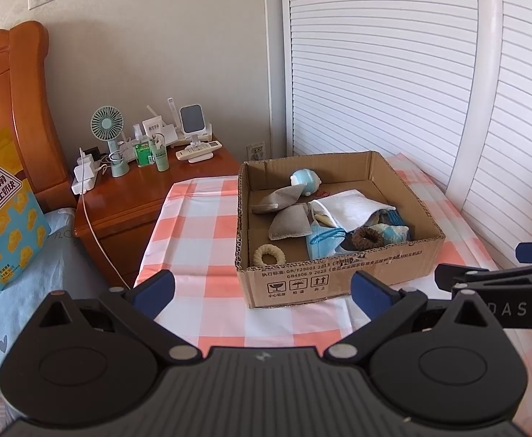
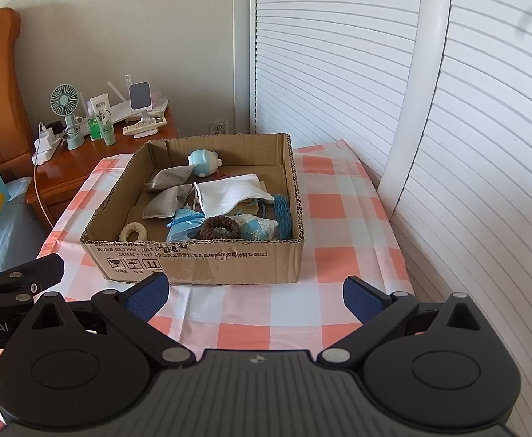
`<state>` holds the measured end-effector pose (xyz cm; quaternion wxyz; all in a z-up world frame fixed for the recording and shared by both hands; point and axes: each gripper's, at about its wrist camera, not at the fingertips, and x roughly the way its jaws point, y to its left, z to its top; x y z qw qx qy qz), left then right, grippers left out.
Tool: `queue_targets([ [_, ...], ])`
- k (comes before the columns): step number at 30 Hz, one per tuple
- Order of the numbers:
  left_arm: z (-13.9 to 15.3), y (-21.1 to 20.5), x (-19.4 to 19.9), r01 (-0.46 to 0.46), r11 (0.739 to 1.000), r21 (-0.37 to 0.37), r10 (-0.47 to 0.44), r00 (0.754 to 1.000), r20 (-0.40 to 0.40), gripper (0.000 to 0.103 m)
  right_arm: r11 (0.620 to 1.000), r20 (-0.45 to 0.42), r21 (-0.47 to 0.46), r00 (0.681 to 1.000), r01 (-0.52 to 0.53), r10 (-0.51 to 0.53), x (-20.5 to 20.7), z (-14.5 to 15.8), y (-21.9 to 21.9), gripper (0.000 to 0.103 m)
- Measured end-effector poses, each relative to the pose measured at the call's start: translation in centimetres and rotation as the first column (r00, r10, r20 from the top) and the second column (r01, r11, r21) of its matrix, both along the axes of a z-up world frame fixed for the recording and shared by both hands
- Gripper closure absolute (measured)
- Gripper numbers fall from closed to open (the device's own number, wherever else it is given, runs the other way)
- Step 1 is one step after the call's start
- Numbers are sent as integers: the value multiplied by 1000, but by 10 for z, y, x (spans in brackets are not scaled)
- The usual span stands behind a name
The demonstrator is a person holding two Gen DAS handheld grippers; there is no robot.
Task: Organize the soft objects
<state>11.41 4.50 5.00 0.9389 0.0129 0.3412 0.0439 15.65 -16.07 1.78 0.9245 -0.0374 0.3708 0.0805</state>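
1. Left gripper: blue-padded jaws spread wide, nothing between them; held low over the near edge of the table, short of the box. Right gripper: jaws likewise wide apart and empty, alongside the left.
2. Task items all lie inside the shallow brown corrugated cardboard box: two grey fabric pouches, a white folded cloth, a pale blue face mask, a cream knitted ring, a dark brown knitted ring, a light blue round plush toy, and a bundle of blue cord against the right wall.
3. No soft item is seen on the cloth outside the box. Judgement: this fits either a finished gathering or a pile awaiting sorting; the frames do not settle which.
4. If any piece is handled: these goods are limp and overlapping, so pinch one layer only, at an exposed edge or across a ring, and lift straight up to avoid dragging neighbours. The box walls are low but light; it may slide.
5. Surface: table under an orange-and-white checked tablecloth, slightly creased.
6. Room: white louvred doors to the right; a wooden nightstand with a green desk fan beyond; a bed at left.
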Motion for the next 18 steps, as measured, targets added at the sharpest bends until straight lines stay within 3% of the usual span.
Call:
queue_targets([
  [18,1,0,-1,-3,1000,0,3,1000,-2,1,1000,-1,-1,1000,-1,1,0,0,0,0],
])
